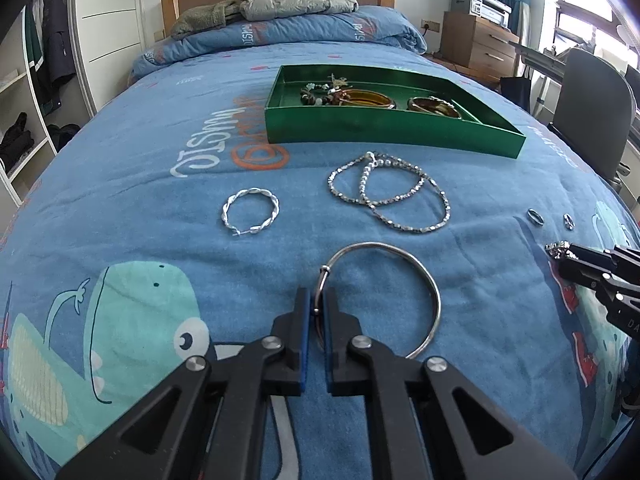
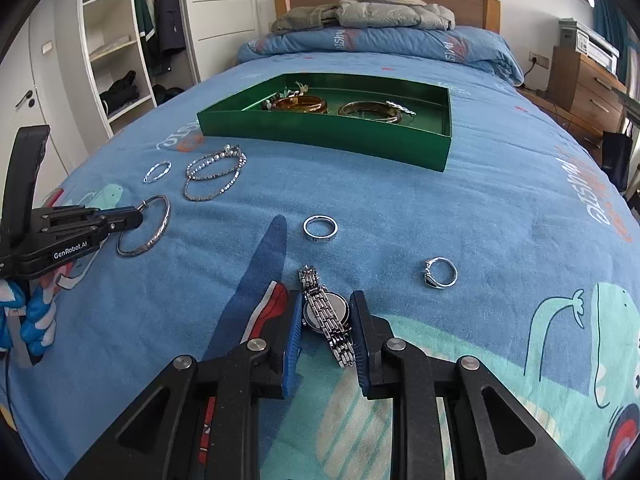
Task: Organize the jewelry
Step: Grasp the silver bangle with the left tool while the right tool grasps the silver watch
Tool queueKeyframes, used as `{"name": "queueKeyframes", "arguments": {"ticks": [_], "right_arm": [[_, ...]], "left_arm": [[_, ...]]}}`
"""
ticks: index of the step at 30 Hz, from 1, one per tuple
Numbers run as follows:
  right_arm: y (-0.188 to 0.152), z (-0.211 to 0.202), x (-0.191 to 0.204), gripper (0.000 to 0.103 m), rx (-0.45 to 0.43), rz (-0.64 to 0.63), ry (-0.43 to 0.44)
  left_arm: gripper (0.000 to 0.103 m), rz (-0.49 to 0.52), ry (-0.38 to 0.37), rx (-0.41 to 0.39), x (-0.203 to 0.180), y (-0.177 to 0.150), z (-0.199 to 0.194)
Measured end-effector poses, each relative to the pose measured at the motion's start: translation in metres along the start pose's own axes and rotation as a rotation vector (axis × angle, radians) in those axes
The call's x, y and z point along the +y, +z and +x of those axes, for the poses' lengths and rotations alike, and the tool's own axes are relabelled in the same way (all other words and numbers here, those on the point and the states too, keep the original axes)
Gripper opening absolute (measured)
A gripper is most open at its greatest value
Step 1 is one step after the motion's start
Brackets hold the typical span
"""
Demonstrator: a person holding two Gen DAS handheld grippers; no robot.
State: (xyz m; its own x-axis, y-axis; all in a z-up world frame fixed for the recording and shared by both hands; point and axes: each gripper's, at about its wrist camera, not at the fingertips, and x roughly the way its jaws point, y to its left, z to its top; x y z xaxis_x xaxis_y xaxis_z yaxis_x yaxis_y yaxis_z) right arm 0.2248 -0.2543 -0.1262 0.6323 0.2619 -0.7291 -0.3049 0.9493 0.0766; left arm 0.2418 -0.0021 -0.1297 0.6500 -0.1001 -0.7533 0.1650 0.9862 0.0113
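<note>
A thin silver bangle [image 1: 438,300] lies on the blue bed cover, and my left gripper [image 1: 317,296] is shut on its left side; the right wrist view shows the same grip [image 2: 139,215] on the bangle [image 2: 160,232]. My right gripper [image 2: 327,304] is shut on a silver watch [image 2: 325,312], pads against both sides of its case, the strap running between them. Farther up the bed stands a green tray [image 1: 384,136] holding amber bangles and a bead bracelet. Loose on the cover lie a twisted silver hoop [image 1: 250,212], beaded silver chains [image 1: 388,196], a band ring [image 2: 320,227] and a stone ring [image 2: 440,273].
A grey jacket [image 1: 296,2] lies on the folded duvet at the headboard. An open wardrobe [image 2: 116,52] stands left of the bed; a wooden drawer unit [image 1: 478,42] and a dark chair [image 1: 592,96] stand on the right. A gloved hand [image 2: 36,312] holds the left gripper.
</note>
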Motion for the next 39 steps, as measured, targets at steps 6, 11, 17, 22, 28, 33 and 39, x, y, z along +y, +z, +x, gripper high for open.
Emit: {"name": "queueKeyframes", "arguments": {"ticks": [6, 11, 17, 22, 28, 33, 39], "right_arm": [[-0.004, -0.017, 0.001, 0.024, -0.041, 0.058, -0.017], [-0.005, -0.037, 0.007, 0.024, -0.073, 0.085, -0.025], [-0.009, -0.061, 0.018, 0.024, -0.099, 0.101, -0.029], [-0.011, -0.087, 0.033, 0.023, -0.128, 0.096, -0.027], [-0.013, -0.118, 0.055, 0.024, -0.165, 0.082, -0.022], [-0.016, -0.143, 0.067, 0.023, -0.196, 0.068, -0.024], [-0.010, -0.175, 0.076, 0.023, -0.246, 0.055, -0.034]], "left_arm": [[0.005, -0.023, 0.009, -0.044, 0.000, -0.001, -0.023], [0.005, -0.045, 0.006, -0.074, 0.004, -0.003, -0.046], [0.005, -0.051, 0.009, -0.099, 0.005, -0.011, -0.075], [0.005, -0.054, 0.013, -0.129, 0.005, -0.017, -0.103], [0.005, -0.051, 0.022, -0.167, 0.005, -0.024, -0.136], [0.005, -0.054, 0.030, -0.201, 0.006, -0.027, -0.161], [0.005, -0.057, 0.040, -0.251, 0.007, -0.020, -0.190]]}}
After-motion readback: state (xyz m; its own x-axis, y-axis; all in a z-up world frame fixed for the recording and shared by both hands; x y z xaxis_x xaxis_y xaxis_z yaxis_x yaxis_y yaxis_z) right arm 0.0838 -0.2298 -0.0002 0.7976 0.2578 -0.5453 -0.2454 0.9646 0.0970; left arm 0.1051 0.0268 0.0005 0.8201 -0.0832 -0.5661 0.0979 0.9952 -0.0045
